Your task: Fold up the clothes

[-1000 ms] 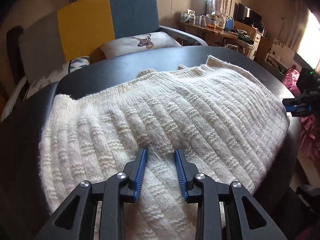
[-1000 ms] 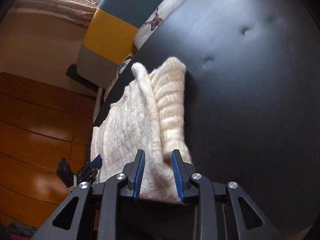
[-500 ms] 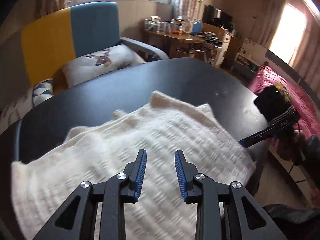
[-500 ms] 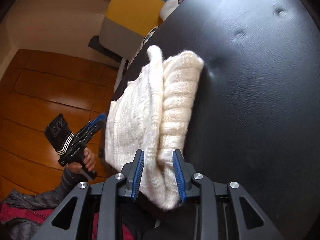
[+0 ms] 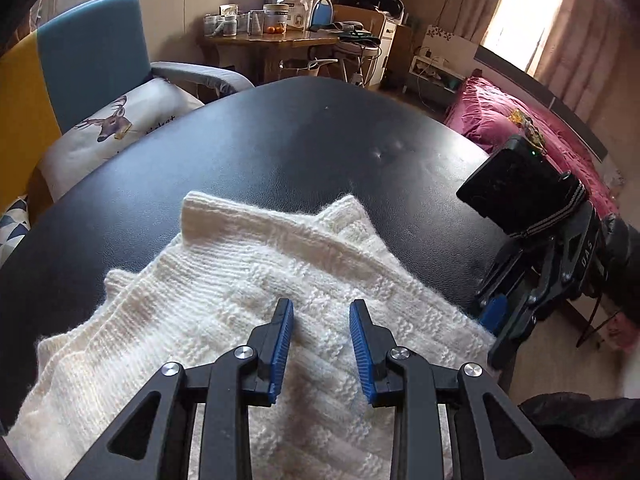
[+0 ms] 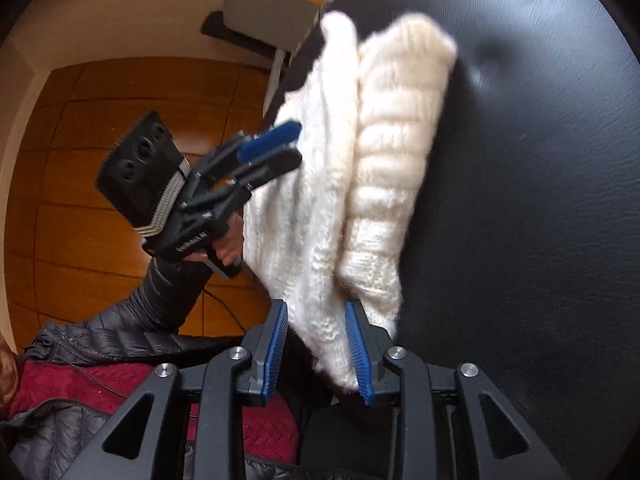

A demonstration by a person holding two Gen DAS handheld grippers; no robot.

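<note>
Sweater (image 5: pixel 256 300): I see a cream knitted sweater lying folded in layers on the black padded table (image 5: pixel 320 140), at the near edge, with ribbed corners sticking out toward the table's middle.
Sweater, right wrist view (image 6: pixel 352 184): the fold's thick edge runs away from me; its near corner hangs over the table edge (image 6: pixel 520 200) between my right fingers.
Left gripper (image 5: pixel 320 340): jaws parted, hovering above the knit; I see no fabric pinched between the blue pads (image 5: pixel 282 344). From the right wrist view (image 6: pixel 276 152) it sits beside the sweater's far side, fingers apart, held by a hand (image 6: pixel 228 248) in a dark quilted sleeve (image 6: pixel 160 300).
Right gripper (image 6: pixel 316 344): jaws parted with the sweater corner between them; the right pad lies against the knit, the left pad stands clear, so I read it as released. In the left wrist view (image 5: pixel 496 312) only its body and one blue pad show, at the table's right edge.
Containers: jars on the wooden side table (image 5: pixel 276 38), contents too small to tell.
Hidden: the sweater's near part is cut off by my left gripper.
Only in left wrist view: deer-print cushion (image 5: pixel 120 120), blue and yellow armchair (image 5: pixel 88 48), magenta bedding (image 5: pixel 520 120).
Only in right wrist view: wooden floor (image 6: pixel 80 120).
</note>
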